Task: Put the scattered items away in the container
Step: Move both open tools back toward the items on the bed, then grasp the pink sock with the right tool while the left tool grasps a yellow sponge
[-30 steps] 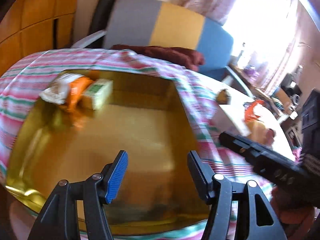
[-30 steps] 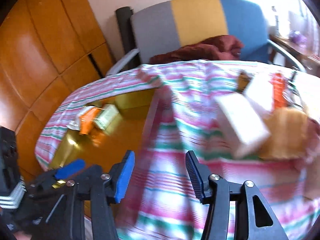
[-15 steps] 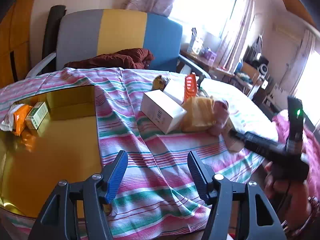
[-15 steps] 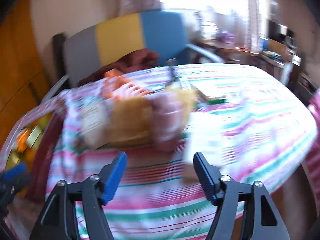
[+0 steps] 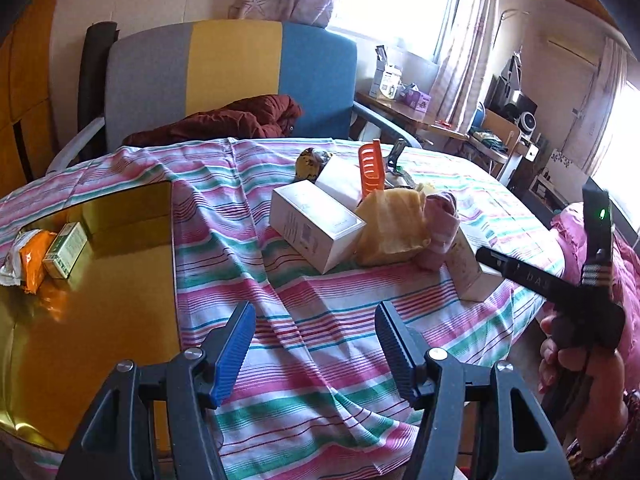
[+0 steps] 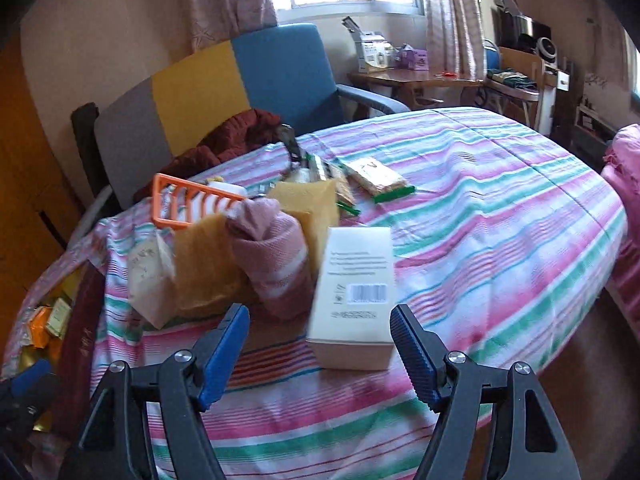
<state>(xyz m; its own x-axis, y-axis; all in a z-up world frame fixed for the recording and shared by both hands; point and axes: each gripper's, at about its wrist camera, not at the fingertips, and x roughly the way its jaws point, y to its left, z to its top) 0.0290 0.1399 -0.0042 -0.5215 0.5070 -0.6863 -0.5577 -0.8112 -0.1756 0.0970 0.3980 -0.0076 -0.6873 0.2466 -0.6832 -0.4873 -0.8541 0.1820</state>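
1. Right now the left gripper (image 5: 314, 346) is wide open and holds nothing — it hangs over the striped cloth (image 5: 304, 300), just beside the gold tray (image 5: 100, 320).
2. Inside the gold tray lie an orange packet (image 5: 34, 258) and a small green box (image 5: 66, 244), side by side.
3. Over on the right, the right gripper (image 6: 318, 350) is wide open too, empty, with a long white box (image 6: 356, 292) close in front of its fingers.
4. Near that box sits a pile — a pink sock (image 6: 272, 256), a yellow cloth (image 6: 208, 264) and an orange comb (image 6: 188, 206).
5. Another white box (image 5: 314, 224) lies on the cloth, touching the yellow cloth.
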